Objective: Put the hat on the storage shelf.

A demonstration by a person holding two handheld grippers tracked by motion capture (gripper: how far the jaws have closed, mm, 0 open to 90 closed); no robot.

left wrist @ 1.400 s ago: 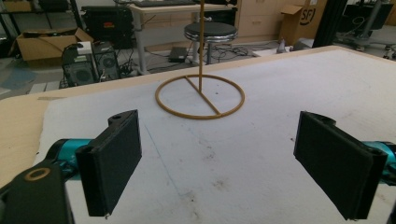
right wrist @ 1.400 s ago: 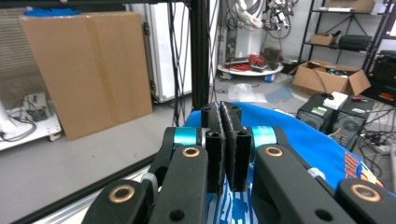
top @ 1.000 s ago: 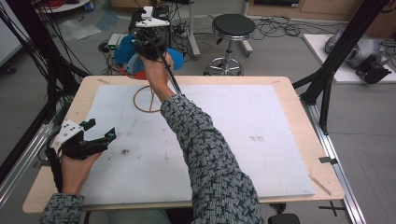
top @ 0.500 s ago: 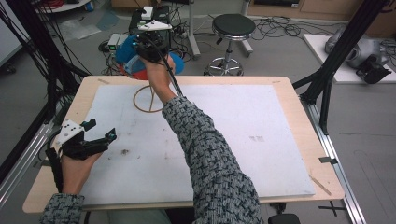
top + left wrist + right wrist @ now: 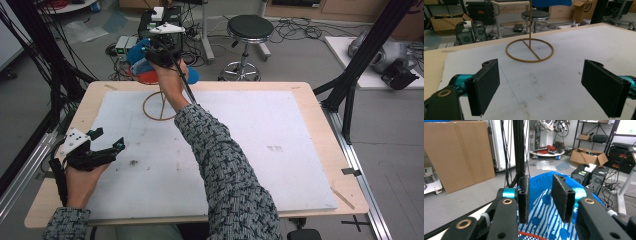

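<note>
Atop thin stand (image 5: pixel 161 100), blue striped cap (image 5: pixel 549 207)

A round black stool (image 5: pixel 250 27) on a chrome base stands on the grey floor beyond the desk (image 5: pixel 320 150), whose wooden rim frames a white, scuffed mat. Left of the stool sit dark computer towers (image 5: pixel 471 32) amid loose cables. A large cardboard sheet (image 5: pixel 459 150) leans against the wall, and an open cardboard box (image 5: pixel 587 157) lies farther back. Black frame posts (image 5: pixel 367 50) flank the desk.
</note>
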